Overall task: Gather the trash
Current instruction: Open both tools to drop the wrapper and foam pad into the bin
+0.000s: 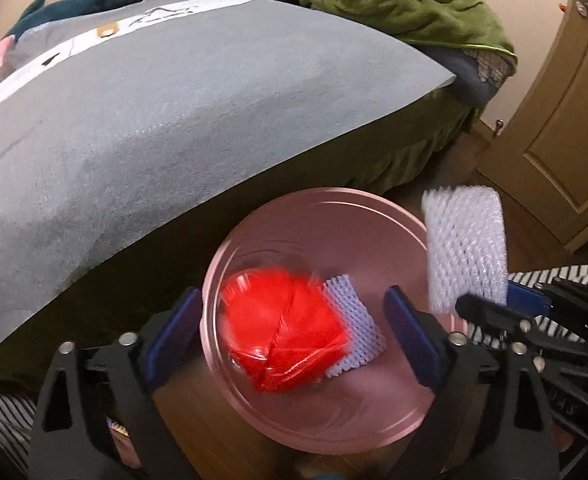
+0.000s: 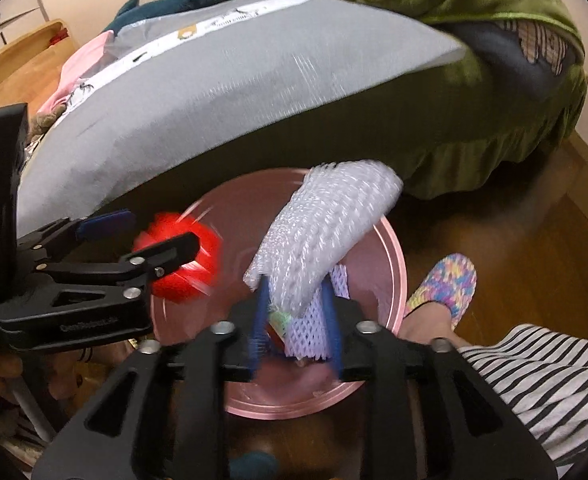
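Left wrist view: round pink bin (image 1: 374, 208), smooth-walled, on the wood floor beside the bed. Red crinkled plastic net (image 1: 282, 336) blurred between the left gripper (image 1: 294, 332)'s wide-apart blue pads, untouched by either. A flat white foam mesh piece (image 1: 354, 328) lies in the bin. Right gripper (image 2: 294, 320) tilts down over the rim; white foam mesh sleeve (image 2: 318, 232) stands between its pads, but I cannot tell if they press it.
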A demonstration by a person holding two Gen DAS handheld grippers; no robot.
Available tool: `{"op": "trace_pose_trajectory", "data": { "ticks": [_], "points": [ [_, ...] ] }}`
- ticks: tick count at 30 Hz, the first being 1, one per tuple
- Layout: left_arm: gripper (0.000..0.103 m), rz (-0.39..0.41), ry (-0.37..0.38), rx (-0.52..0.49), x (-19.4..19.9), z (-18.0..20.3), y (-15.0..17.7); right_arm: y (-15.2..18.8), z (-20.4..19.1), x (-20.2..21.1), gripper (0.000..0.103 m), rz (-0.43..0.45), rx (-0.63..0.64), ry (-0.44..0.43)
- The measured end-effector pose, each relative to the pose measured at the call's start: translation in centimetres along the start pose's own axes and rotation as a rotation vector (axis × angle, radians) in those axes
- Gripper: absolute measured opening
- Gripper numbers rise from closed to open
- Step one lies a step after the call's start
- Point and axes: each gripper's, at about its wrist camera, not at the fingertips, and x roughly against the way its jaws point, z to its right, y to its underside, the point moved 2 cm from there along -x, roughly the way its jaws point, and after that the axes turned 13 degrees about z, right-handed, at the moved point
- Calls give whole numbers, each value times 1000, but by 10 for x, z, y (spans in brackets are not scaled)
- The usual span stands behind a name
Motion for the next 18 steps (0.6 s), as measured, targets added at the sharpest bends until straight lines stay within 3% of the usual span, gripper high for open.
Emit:
{"op": "trace_pose_trajectory", "data": {
  "ticks": [3, 10, 18],
  "points": [
    [90, -10, -8, -16, -4, 0, 1, 1, 3, -5, 63, -9, -16, 9],
    [93, 1, -18, -37, -1, 1, -3, -1, 7, -5, 77, -9, -25, 43],
    [95, 166, -19, -28, 83, -7, -41, -16, -21, 52, 96, 81, -25, 27]
  ]
}}
